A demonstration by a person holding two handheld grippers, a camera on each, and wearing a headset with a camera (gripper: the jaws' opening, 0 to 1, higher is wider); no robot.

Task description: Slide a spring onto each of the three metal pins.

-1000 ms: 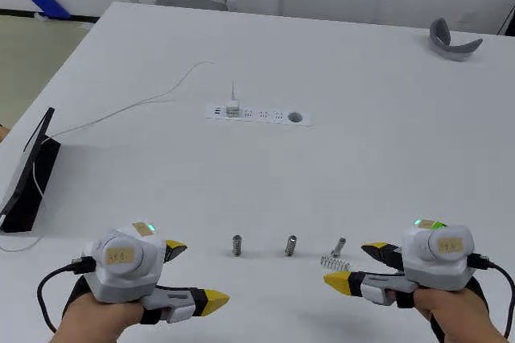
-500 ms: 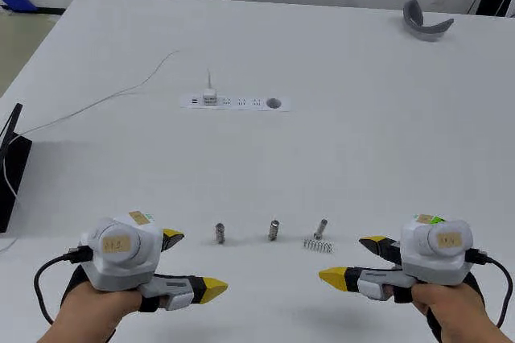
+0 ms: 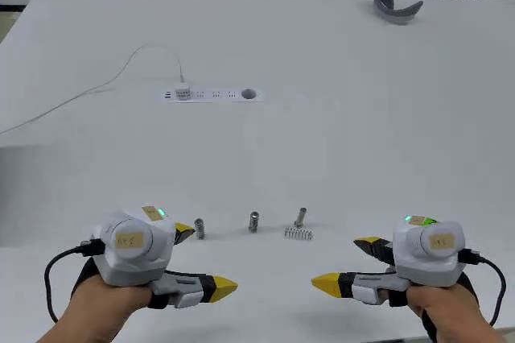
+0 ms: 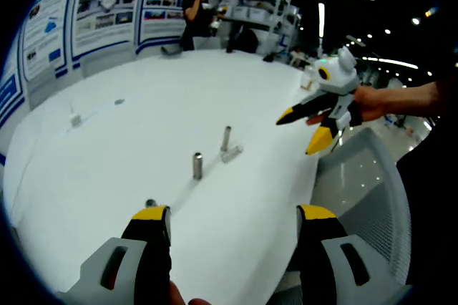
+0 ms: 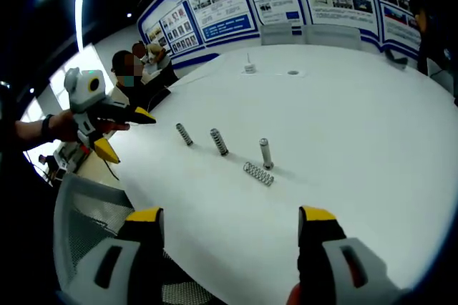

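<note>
Only your viewpoint has swung; nothing on the white tabletop has shifted. Your left tool and right tool hover with jaws apart, empty. Beyond them stand three short silver metal pins. The left two wear springs; the right pin is bare, with a loose silver coil spring lying just on its near side.

Head view high over the table, gripper views low, seemingly opposed, all sharing the pins

The metal pins and spring look shiny; the table is matt and smooth.
</note>
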